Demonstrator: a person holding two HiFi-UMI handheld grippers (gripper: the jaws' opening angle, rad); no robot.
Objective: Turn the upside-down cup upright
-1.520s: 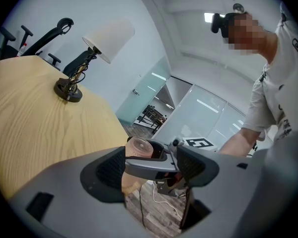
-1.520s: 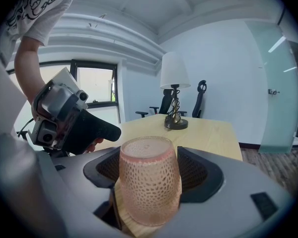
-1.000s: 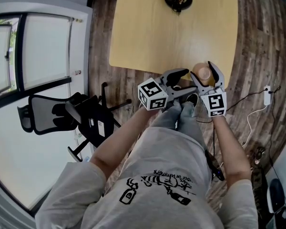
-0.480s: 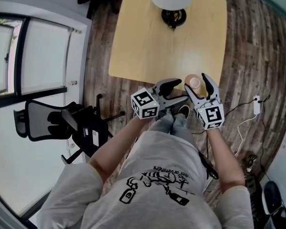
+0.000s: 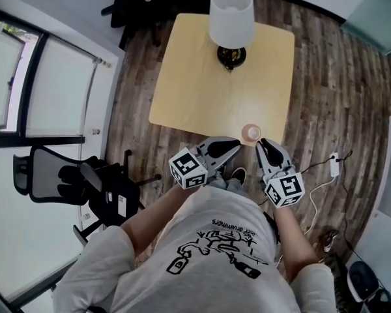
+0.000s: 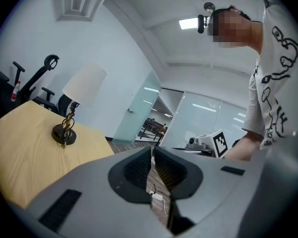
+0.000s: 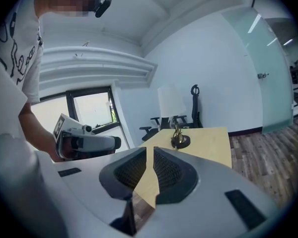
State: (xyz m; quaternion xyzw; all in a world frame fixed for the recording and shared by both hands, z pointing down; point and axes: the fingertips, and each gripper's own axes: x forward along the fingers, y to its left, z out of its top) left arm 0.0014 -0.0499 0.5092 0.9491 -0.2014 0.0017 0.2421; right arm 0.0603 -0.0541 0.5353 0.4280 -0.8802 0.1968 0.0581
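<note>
A small tan cup [image 5: 251,133] stands on the pale wooden table [image 5: 202,77], right at its near edge; which end is up I cannot tell. My left gripper [image 5: 236,143] hangs just short of it on the near left, and my right gripper [image 5: 260,146] just short on the near right. Neither touches the cup. Both pairs of jaws are closing, with their tips almost together and nothing between them. The left gripper [image 6: 152,150] and the right gripper [image 7: 150,150] look out level over the table. The cup is hidden in both gripper views.
A lamp with a white shade [image 5: 231,15] stands on a dark base [image 5: 231,57] at the table's far side. A black office chair [image 5: 58,181] is on the left by the window. A white cable and plug [image 5: 332,165] lie on the wooden floor at the right.
Both grippers had wide-open jaws, the right one around the cup; now both pairs are almost shut and empty. Both grippers have risen and drawn back from the cup, which stays on the table.
</note>
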